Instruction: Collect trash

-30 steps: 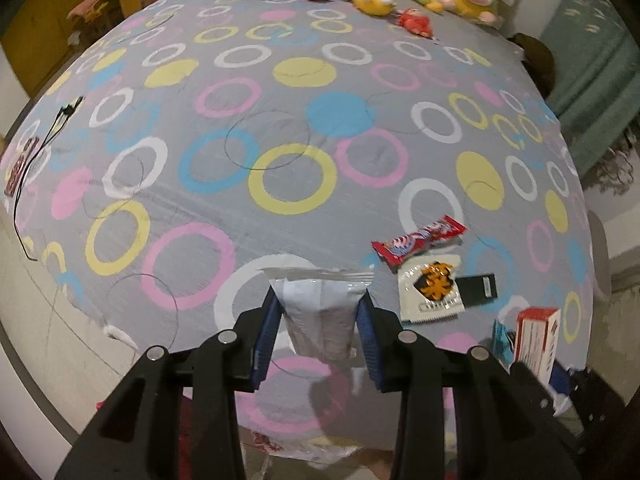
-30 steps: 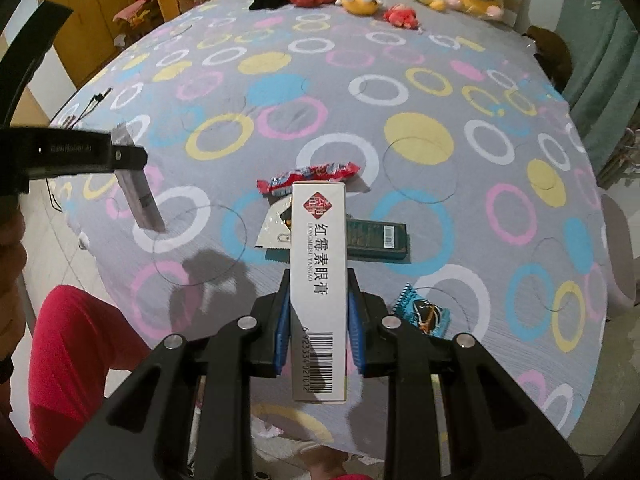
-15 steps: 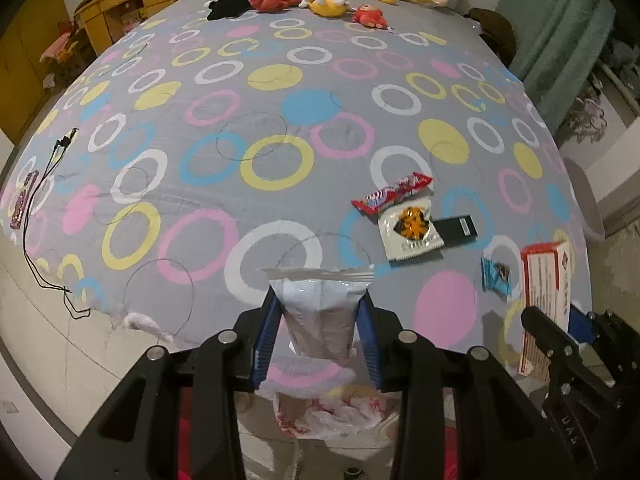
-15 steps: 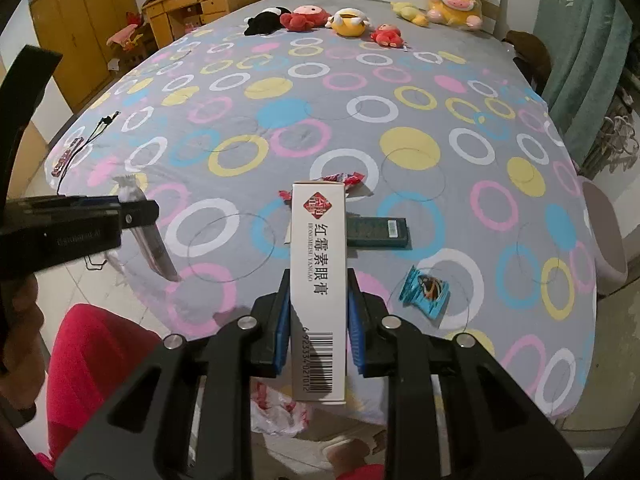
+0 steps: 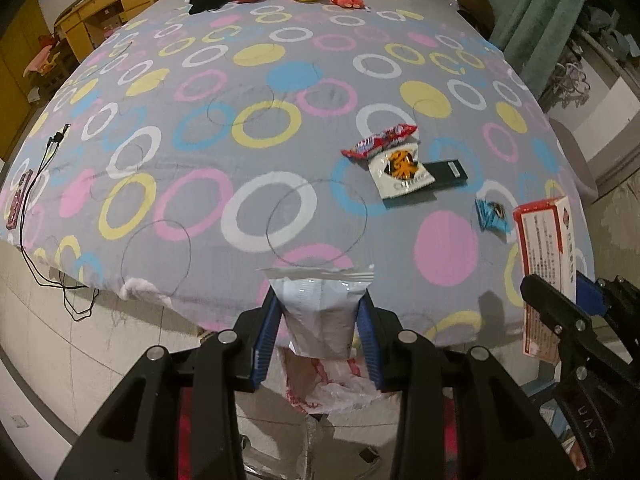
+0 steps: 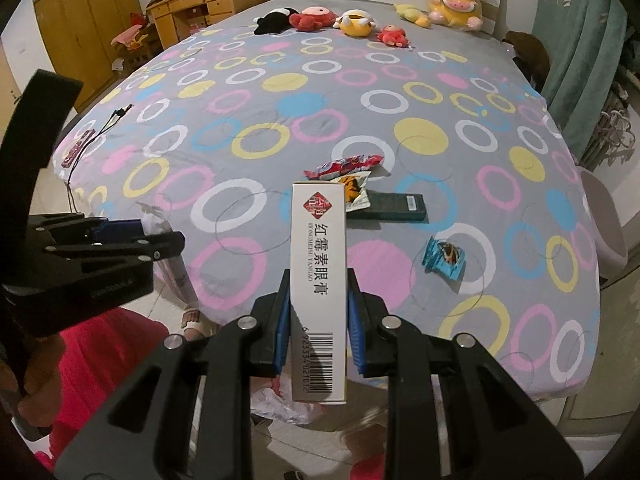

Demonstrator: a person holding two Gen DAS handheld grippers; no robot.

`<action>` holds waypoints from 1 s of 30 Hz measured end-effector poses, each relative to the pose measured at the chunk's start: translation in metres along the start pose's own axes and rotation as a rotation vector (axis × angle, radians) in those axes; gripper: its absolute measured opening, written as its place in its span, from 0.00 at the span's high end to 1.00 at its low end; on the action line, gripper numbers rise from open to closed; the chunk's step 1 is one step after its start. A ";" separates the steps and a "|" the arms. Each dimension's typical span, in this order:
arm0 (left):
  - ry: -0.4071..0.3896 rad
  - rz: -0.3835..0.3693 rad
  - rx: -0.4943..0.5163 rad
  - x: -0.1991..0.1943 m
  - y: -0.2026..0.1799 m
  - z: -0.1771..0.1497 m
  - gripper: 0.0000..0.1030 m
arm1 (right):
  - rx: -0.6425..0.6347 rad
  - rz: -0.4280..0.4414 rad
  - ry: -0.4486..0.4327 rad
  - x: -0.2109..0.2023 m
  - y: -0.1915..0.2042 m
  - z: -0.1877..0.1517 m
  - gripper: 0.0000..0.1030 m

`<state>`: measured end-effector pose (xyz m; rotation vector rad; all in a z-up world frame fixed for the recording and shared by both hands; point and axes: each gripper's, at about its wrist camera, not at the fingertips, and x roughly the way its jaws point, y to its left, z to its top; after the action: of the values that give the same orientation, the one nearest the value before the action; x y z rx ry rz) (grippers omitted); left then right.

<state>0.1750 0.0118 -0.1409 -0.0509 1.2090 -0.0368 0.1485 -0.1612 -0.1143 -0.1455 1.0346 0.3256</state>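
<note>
In the left wrist view, the left gripper is grasping a silver foil pouch at the bottom centre of the frame, both blue pads pressing on its sides. The pouch is looking light, thin and easy to crush; its foil is probably slippery, so a hold low on the body, under the sealed top edge, seems the safest. Directly below it a crumpled plastic bag is lying on the floor, just off the edge of the bed. In the right half of the frame more trash is waiting on the bed: a red wrapper, a white sachet touching it, a dark flat box and a small blue packet.

In the right wrist view, the right gripper is clenched on a long white carton with a red seal and a barcode, at the lower centre. The carton seems light but stiff, so a grip across its narrow sides is holding well. This view is showing the printed front of the carton, while the left view is giving only its side at the right edge. Here the plastic bag is mostly hidden behind the fingers, and the pouch is mostly hidden by the left gripper at the left edge. The blue packet is clearer here, in the right half of the frame.
</note>
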 end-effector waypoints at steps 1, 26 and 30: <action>0.000 0.000 0.002 0.000 0.000 -0.003 0.64 | 0.000 -0.001 -0.002 0.000 0.001 -0.002 0.76; 0.063 -0.039 0.150 0.046 -0.016 -0.105 0.64 | 0.065 0.011 0.058 0.018 0.037 -0.098 0.76; 0.091 -0.037 0.158 0.061 -0.017 -0.117 0.64 | 0.088 0.031 0.084 0.033 0.041 -0.114 0.76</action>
<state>0.0868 -0.0109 -0.2382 0.0674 1.2922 -0.1688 0.0570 -0.1474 -0.1990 -0.0645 1.1336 0.3030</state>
